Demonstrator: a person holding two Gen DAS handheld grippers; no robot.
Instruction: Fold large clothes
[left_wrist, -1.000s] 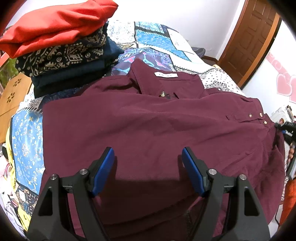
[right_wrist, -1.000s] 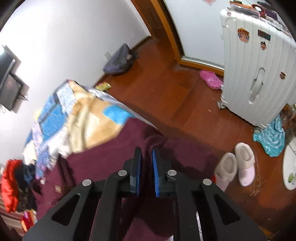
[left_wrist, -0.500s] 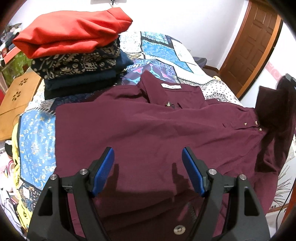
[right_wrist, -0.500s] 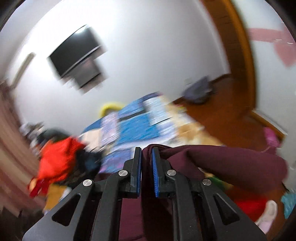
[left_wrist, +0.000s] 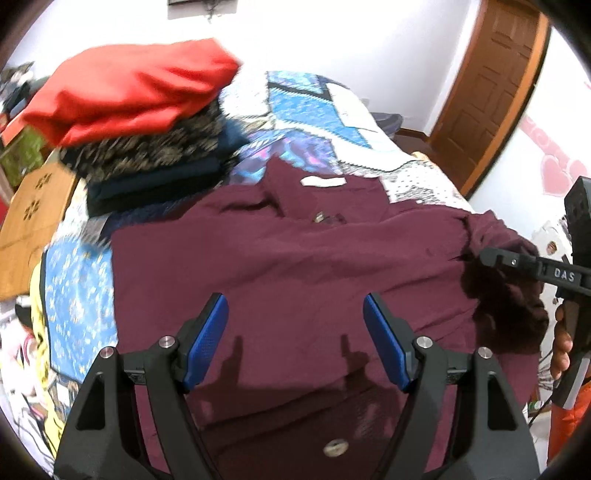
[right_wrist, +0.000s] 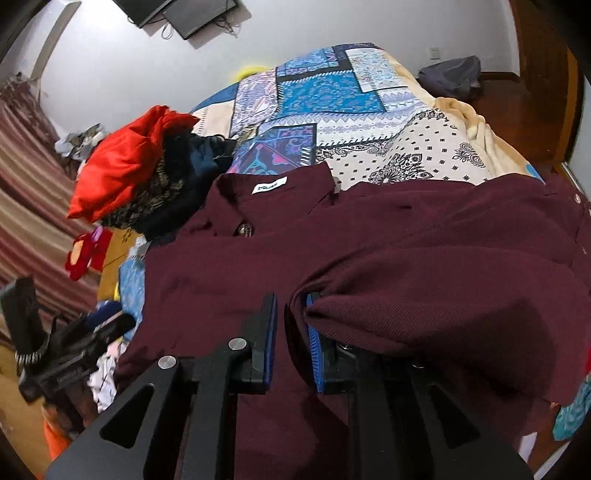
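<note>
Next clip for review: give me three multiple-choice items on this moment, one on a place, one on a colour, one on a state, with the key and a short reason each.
1. Where does the stack of folded clothes sit relative to the maroon button-up shirt in the left wrist view?
A. upper left, beyond the collar
B. on top of the shirt
C. on the floor

2. What colour is the top garment of that stack?
A. yellow
B. red
C. white

3. How does the left gripper stand?
A. clamped on the collar
B. open above the shirt, holding nothing
C. shut on a sock

Key: 1 A, the stack rests on the patterned quilt beside the collar. 2 B, the red folded garment tops it. 3 B, its blue pads stand wide apart over flat cloth.
</note>
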